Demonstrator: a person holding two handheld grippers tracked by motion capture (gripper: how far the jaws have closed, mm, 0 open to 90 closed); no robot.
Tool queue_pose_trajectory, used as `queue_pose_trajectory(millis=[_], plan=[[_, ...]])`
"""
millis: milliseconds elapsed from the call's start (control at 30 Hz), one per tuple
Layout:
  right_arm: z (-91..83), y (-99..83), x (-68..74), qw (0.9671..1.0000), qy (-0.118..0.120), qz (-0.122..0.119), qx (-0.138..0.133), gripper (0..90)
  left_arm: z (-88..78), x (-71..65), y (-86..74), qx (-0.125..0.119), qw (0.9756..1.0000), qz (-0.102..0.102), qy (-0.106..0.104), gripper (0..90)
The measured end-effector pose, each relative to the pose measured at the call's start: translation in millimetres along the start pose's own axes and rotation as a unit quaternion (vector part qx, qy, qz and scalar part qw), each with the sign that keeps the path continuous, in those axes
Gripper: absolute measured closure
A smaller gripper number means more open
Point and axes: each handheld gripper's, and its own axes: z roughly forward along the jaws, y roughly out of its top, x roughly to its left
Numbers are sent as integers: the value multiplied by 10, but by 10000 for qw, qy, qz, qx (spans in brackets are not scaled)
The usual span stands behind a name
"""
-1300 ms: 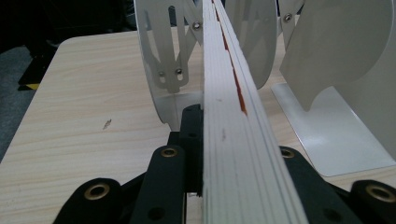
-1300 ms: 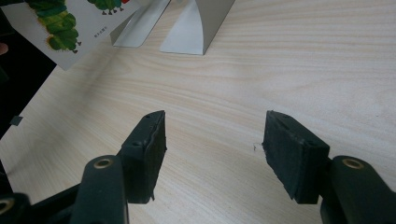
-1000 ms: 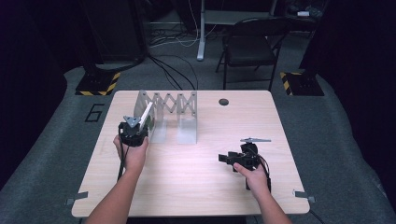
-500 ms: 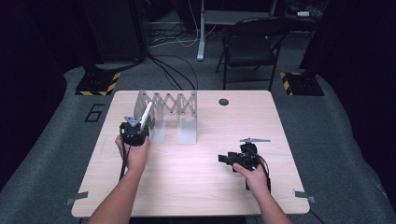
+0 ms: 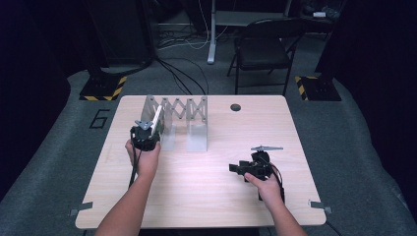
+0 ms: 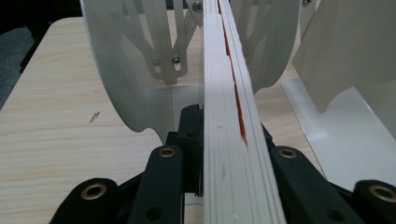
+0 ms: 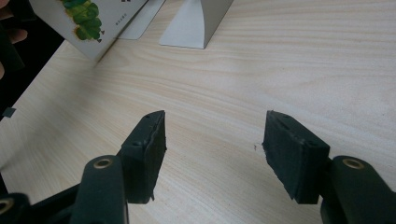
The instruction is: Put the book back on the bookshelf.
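Note:
A thin white board book [image 5: 157,121], seen edge-on with a red streak [image 6: 233,93], is pinched between the jaws of my left gripper [image 5: 147,132] [image 6: 224,154]. It leans up and right into the left end of a white accordion rack [image 5: 182,115], between two of its curved dividers [image 6: 116,70]. The book's cover with a green caterpillar picture [image 7: 86,16] also appears in the right gripper view. My right gripper [image 5: 237,168] [image 7: 212,140] rests low over the bare table at front right, open with nothing between its pads.
The wooden table [image 5: 206,196] has a small dark round grommet [image 5: 235,106] near its far edge. The rack's flat foot [image 7: 196,23] lies ahead of the right gripper. A folding chair [image 5: 260,49] stands beyond the table on grey carpet.

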Motion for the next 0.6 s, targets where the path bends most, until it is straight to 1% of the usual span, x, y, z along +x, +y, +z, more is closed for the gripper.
queue_pose_trajectory(millis=[67,133,167,267,333,467,533,567,600], plan=[[1,-1,2,10000,0,7,9,389,10,-3,-7,70,10000,2,7,739],[1,-2,7,10000,2,14,18,388,18,-2,-13,84,10000,7,-7,736],[1,-3,10,10000,3,28,25,389,19,-3,-16,42,10000,-8,-4,732],[4,-1,6,10000,8,33,13,388,10,1,-9,47,10000,-11,-1,719],[8,-2,9,10000,2,18,24,388,-2,16,-1,9,10000,11,26,709],[14,-4,12,10000,1,11,36,388,-20,25,-4,3,9999,-64,81,686],[16,-4,14,10000,-4,16,38,388,-24,27,-5,4,10000,-46,75,664],[17,-4,15,10000,-2,14,41,388,-39,32,-11,-30,10000,23,73,649],[19,-4,15,10000,4,9,41,388,-43,30,-13,-48,10000,12,86,638]])
